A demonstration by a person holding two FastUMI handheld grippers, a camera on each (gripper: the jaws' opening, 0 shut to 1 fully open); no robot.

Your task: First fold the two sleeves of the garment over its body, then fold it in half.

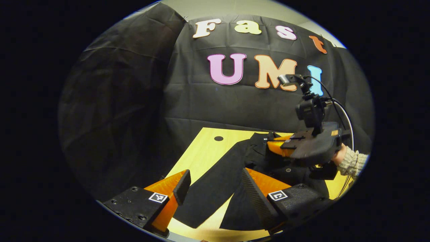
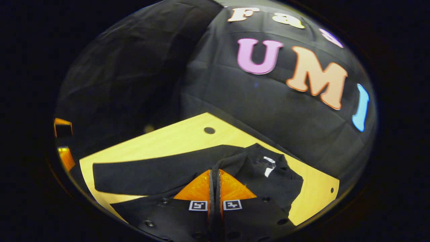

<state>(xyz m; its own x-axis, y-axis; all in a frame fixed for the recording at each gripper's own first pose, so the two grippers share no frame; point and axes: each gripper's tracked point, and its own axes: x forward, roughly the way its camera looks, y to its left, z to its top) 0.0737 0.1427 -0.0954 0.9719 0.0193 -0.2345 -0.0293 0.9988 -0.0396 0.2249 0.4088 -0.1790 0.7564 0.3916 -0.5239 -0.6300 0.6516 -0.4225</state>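
A black long-sleeved garment [image 1: 208, 191] lies spread on the yellow wooden table [image 1: 201, 148]. My left gripper [image 1: 215, 174] hovers open above one outstretched sleeve, with nothing between its fingers. My right gripper [image 1: 268, 143], held by a hand in a knit cuff [image 1: 351, 163], sits low over the garment's upper body. In the right gripper view my right gripper [image 2: 214, 173] is shut, with a ridge of the garment's [image 2: 268, 174] black cloth pinched at its tips. The long sleeve [image 2: 151, 174] stretches out to the left there, and the left gripper [image 2: 63, 141] shows at the far left edge.
A round hole [image 1: 218, 138] is in the tabletop near the back edge. The booth's black cloth wall [image 1: 235, 104] hangs right behind the table. Bare wood [image 2: 158, 141] lies beyond the sleeve, and more [image 2: 315, 191] to the garment's right.
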